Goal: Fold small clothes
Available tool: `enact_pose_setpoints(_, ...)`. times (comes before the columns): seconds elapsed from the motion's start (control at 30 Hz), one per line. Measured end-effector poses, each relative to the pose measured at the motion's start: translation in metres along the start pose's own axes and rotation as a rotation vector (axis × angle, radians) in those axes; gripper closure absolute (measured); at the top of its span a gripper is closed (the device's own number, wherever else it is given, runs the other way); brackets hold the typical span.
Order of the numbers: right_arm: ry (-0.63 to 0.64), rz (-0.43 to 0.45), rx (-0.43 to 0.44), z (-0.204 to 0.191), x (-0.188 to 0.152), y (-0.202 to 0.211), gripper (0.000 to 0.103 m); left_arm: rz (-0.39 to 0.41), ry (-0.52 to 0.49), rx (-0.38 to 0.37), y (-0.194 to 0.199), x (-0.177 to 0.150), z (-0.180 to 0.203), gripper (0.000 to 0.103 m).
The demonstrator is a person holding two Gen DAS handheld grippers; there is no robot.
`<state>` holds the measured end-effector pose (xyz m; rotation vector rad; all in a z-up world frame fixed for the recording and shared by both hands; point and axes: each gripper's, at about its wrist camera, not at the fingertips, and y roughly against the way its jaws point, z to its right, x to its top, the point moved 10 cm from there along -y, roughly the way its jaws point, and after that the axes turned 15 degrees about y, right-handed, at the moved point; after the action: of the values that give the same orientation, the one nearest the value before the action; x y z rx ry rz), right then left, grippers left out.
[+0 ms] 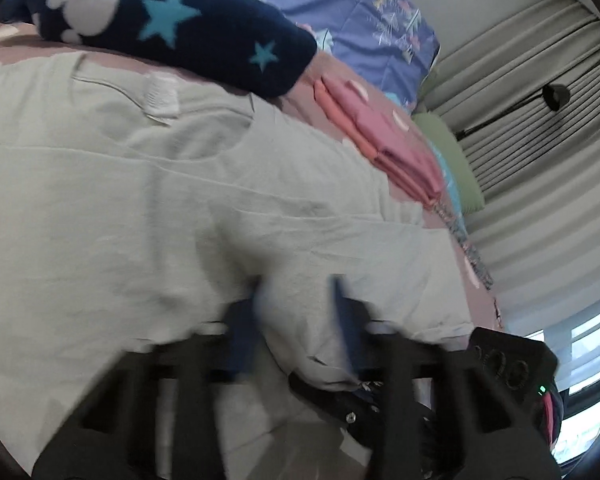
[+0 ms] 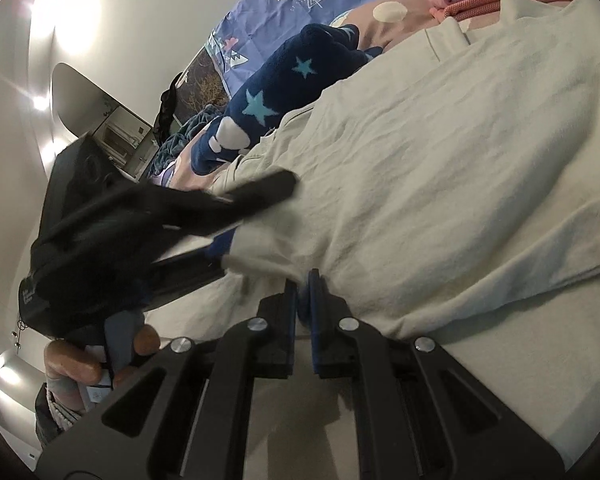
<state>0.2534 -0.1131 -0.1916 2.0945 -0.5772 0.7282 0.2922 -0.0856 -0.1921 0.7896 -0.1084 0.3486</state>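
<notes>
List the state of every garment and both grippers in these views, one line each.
Pale grey-beige cotton garment: spread flat on the bed, near edge lifted and bunched.
Dark navy fleece item with turquoise stars: lying unfolded beyond it.
Pink and coral clothes: folded, stacked.
Left gripper: blurred; jaws around the pale garment's edge, grip unclear.
Right gripper: jaws shut at the pale garment's edge; grip on it unclear.

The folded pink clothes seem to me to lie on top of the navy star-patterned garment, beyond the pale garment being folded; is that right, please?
Not quite. The folded pink clothes lie on the bedcover beside the navy star-patterned garment, apart from it, not on top. They are indeed beyond the pale garment being folded. The left wrist view shows this most clearly.
</notes>
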Motion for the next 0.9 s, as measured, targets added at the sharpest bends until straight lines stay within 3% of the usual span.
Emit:
enact_pose_setpoints(0.03, 0.001, 0.001, 0.001, 0.000, 0.000, 0.000, 0.096, 0.008, -0.005, 0.005, -0.003, 0.002, 0.003, 0.101)
enact_pose_setpoints(0.13, 0.012, 0.029, -0.002, -0.002, 0.001, 0.011, 0.084, 0.055, -0.029, -0.008, 0.006, 0.009, 0.017, 0.102)
enact_pose_setpoints(0.2, 0.060, 0.073, -0.037, -0.007, 0.005, 0.028, 0.061, 0.102, -0.063, -0.037, 0.024, 0.018, 0.036, 0.102)
enact_pose_setpoints(0.23, 0.100, 0.110, -0.057, -0.010, 0.008, 0.041, 0.059, 0.120, -0.076, -0.053, 0.035, 0.021, 0.044, 0.102)
enact_pose_setpoints(0.3, 0.140, 0.145, -0.089, -0.007, 0.010, 0.058, 0.059, 0.163, -0.113, -0.092, 0.065, 0.028, 0.062, 0.102)
enact_pose_setpoints(0.37, 0.099, 0.145, -0.133, 0.013, 0.005, 0.070, 0.058, 0.201, -0.141, -0.117, 0.088, 0.035, 0.075, 0.102)
enact_pose_setpoints(0.43, -0.021, 0.131, -0.146, 0.039, -0.001, 0.071, 0.071, 0.246, -0.161, -0.149, 0.112, 0.040, 0.087, 0.102)
enact_pose_setpoints(0.47, -0.066, 0.127, -0.146, 0.047, -0.002, 0.071, 0.082, 0.263, -0.170, -0.157, 0.120, 0.042, 0.090, 0.102)
enact_pose_setpoints(0.53, -0.115, 0.120, -0.163, 0.059, -0.005, 0.070, 0.088, 0.296, -0.190, -0.154, 0.135, 0.044, 0.091, 0.102)
enact_pose_setpoints(0.67, -0.075, 0.102, -0.212, 0.056, -0.007, 0.067, 0.087, 0.321, -0.170, -0.114, 0.153, 0.048, 0.068, 0.102)
enact_pose_setpoints(0.9, -0.078, 0.101, -0.206, 0.055, -0.007, 0.065, 0.084, 0.390, -0.052, -0.060, 0.194, 0.056, -0.014, 0.102)
